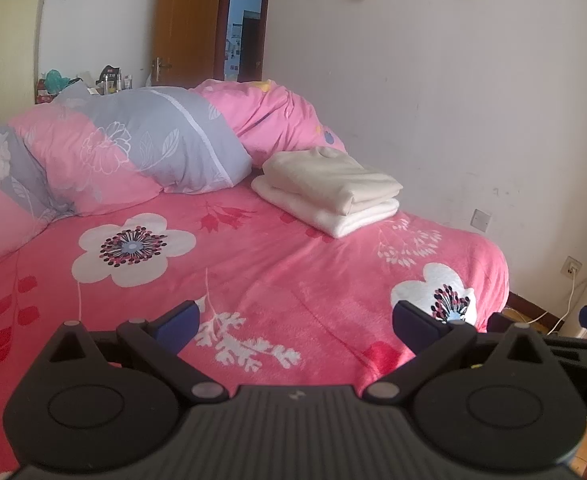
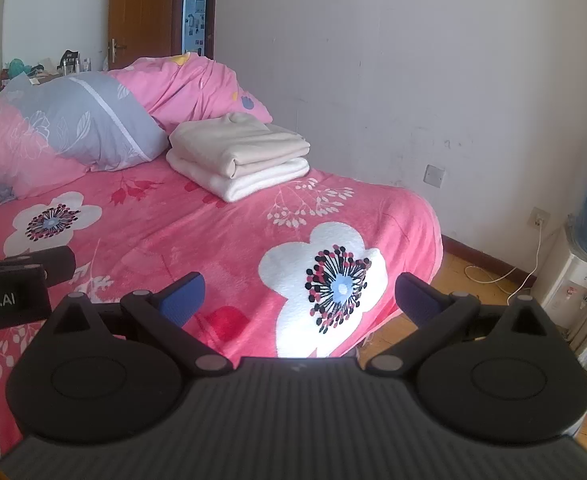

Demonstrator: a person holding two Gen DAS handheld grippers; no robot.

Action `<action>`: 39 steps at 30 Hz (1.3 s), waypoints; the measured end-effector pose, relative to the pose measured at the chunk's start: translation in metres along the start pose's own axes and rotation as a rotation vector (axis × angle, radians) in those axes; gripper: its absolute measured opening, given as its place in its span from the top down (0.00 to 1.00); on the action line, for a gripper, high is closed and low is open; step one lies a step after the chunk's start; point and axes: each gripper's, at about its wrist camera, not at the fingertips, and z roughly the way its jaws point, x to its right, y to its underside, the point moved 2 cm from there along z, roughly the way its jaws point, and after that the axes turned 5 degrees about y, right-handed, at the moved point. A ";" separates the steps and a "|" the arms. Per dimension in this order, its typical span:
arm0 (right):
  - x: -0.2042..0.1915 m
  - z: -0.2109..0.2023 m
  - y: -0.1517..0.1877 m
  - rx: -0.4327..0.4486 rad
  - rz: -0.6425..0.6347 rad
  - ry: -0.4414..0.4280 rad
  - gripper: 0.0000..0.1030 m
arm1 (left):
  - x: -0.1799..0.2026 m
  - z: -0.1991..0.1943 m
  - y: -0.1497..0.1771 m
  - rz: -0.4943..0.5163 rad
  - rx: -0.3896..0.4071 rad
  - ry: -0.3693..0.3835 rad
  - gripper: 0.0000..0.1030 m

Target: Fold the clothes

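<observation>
A home bedroom: a bed [image 1: 253, 272] with floral bedding, pillows [image 1: 165, 140], a wardrobe [image 1: 5, 48].

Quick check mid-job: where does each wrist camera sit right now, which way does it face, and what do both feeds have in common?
Left wrist: rides the left tool, looking across the pink bed toward the folded clothes and pillows; its open blue fingers show, and the right tool's edge at far right.
Right wrist: rides the right tool, looking over the bed's corner toward wall and water dispenser; open fingers show, the left tool's body at left.
Shared: the bed, the folded clothes, pillows, door.
</observation>
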 end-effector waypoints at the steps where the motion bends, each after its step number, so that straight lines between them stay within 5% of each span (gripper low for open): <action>1: 0.000 0.000 0.000 0.000 0.000 0.000 0.01 | 0.000 0.000 0.000 0.000 0.001 -0.001 0.00; 39: 0.000 -0.003 0.001 0.000 0.001 0.007 0.01 | -0.002 -0.003 0.001 0.002 0.001 -0.003 0.00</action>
